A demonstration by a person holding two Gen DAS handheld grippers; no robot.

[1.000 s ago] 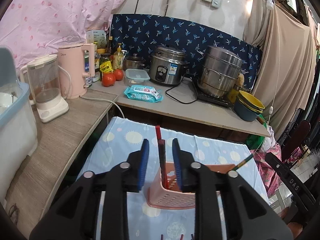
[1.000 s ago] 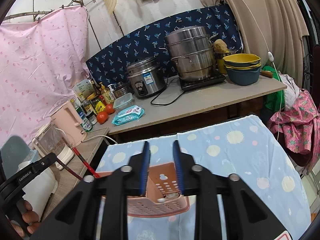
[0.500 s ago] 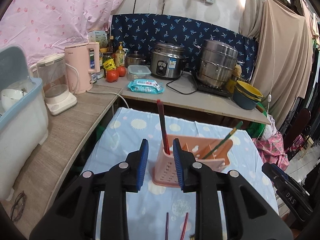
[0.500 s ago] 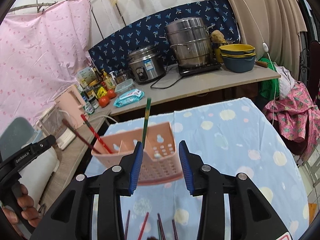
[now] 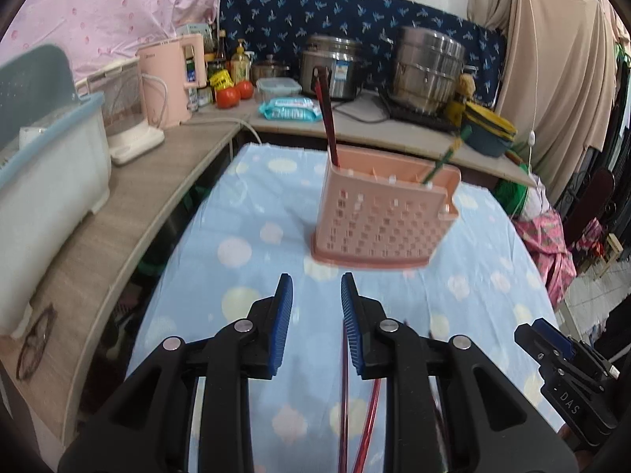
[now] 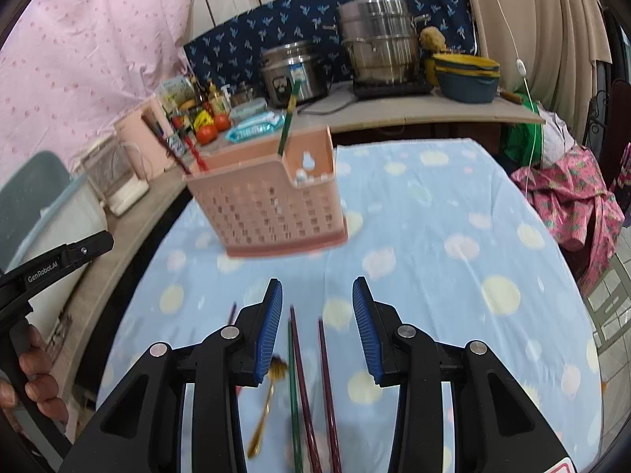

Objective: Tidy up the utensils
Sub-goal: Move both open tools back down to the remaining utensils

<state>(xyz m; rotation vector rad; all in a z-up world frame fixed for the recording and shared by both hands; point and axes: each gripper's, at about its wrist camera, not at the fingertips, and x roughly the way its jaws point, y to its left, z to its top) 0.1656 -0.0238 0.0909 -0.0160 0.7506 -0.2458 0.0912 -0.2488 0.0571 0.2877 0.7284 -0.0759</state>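
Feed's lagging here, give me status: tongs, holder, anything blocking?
Left tongs and right tongs empty, open. Pink holder upright with some chopsticks in; loose chopsticks and gold spoon on the cloth. Nothing blocking.

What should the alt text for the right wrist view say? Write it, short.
The right tool hangs open over loose chopsticks and a gold spoon on a blue spotted tablecloth. Behind them stands a pink utensil basket holding a green chopstick and red ones at its far end.

Chopsticks (image 6: pixel 327 374) lie on the table (image 6: pixel 453 276) — before the basket (image 6: pixel 268 205).
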